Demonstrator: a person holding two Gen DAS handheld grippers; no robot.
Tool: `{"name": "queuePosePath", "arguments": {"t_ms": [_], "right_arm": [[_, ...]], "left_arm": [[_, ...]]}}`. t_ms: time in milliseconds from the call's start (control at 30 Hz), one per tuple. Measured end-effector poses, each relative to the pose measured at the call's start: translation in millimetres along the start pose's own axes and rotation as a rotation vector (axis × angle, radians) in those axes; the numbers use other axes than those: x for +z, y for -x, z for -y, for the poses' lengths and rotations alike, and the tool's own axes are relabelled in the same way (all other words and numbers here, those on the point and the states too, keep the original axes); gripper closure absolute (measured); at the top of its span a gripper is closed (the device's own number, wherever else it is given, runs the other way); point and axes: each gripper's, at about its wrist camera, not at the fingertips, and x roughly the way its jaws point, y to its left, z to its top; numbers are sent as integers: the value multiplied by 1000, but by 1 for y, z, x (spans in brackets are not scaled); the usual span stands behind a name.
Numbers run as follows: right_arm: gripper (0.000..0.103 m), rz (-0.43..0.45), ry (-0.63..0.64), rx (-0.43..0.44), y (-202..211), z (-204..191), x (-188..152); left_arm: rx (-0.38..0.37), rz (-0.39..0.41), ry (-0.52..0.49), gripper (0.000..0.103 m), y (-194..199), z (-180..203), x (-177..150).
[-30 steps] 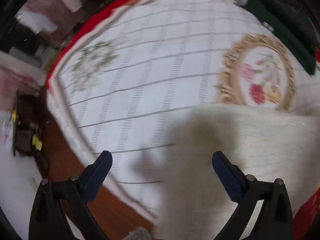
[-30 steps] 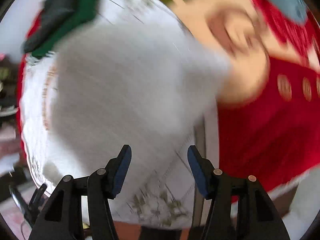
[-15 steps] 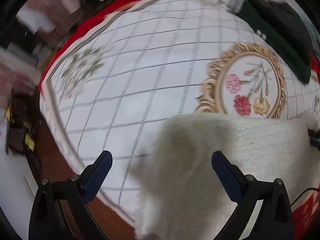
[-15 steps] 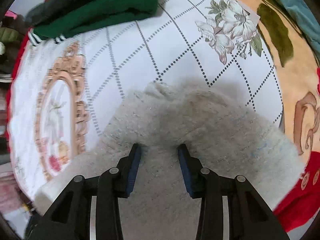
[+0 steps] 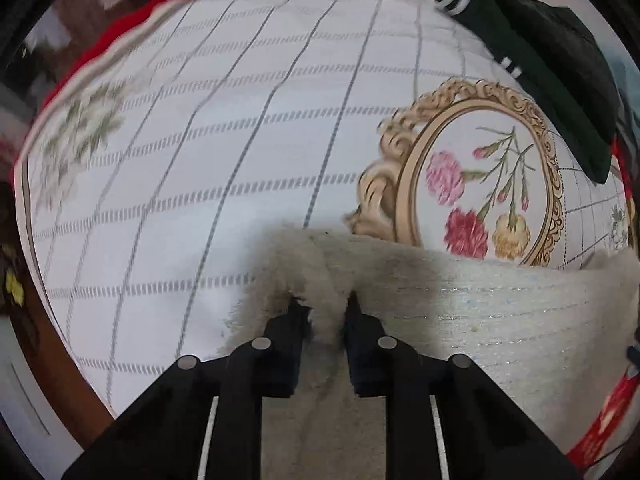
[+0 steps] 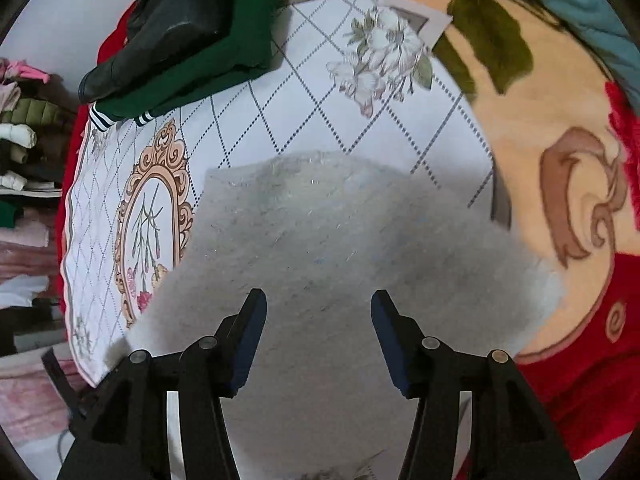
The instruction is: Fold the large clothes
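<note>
A fuzzy grey-white sweater [image 5: 500,312] lies across the near part of a white patterned cloth [image 5: 240,120]. My left gripper [image 5: 322,300] is shut on a bunched fold of the sweater at its left edge. In the right wrist view the sweater [image 6: 340,232] spreads flat under my right gripper [image 6: 318,304], which is open just above it and holds nothing.
A folded dark green garment with a black one on top [image 5: 552,60] lies at the far right of the cloth; the pile also shows in the right wrist view [image 6: 192,40]. A red and beige blanket [image 6: 560,160] lies to the right. Stacked clothes [image 6: 20,120] stand at left.
My left gripper has closed from wide open onto the sweater's left edge. My right gripper has opened, let go of the sweater and pulled back a little.
</note>
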Motion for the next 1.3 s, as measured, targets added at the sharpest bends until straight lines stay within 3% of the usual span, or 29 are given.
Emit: {"name": "queuePosePath", "arguments": {"t_ms": [200,300,333,367,433,500,600,667,733,800,833,867,967,1100,1200,1300], "right_arm": [[48,-29,95,62,4,-18,9],[57,-44,162,72,-11,-36,16],[63,-60,171,41,-24,-39,19],[76,-106,185,-9,-47,-41,23],[87,-185,143,-68,-87,-30,30],[91,-220,88,-53,-100,-23,44],[93,-237,113,-67,-85,-27,49],[89,-222,155,-73,-67,-32,42],[89,-197,202,-52,-44,-41,29],[88,-183,233,16,-23,-55,12],[88,-185,248,42,-18,-62,5],[88,-192,263,77,-15,-73,-3],[88,-275,322,139,-36,-106,-24],[91,-376,327,-34,-109,-117,-40],[92,-394,318,-75,-123,-123,-35],[92,-424,292,-62,-119,-120,-32]], "left_arm": [[8,41,1,90,-2,1,41],[28,35,-7,90,-19,-3,67],[31,23,-16,89,-27,-3,72],[29,8,-23,88,-35,-6,76],[-2,-30,-33,83,-47,-10,84],[-26,-46,-65,82,-45,-10,87],[-69,-57,-59,82,-29,-17,88],[-93,-39,-41,78,-8,-23,84],[-100,33,-41,75,23,-26,74],[-83,98,-68,46,52,-21,61],[-84,114,-70,17,58,-17,57],[-90,132,-69,8,66,-12,51],[-118,162,-46,8,76,4,25],[-91,110,-70,8,54,28,-4],[-67,44,-91,8,31,39,-24],[-49,12,-110,8,22,51,-35]]}}
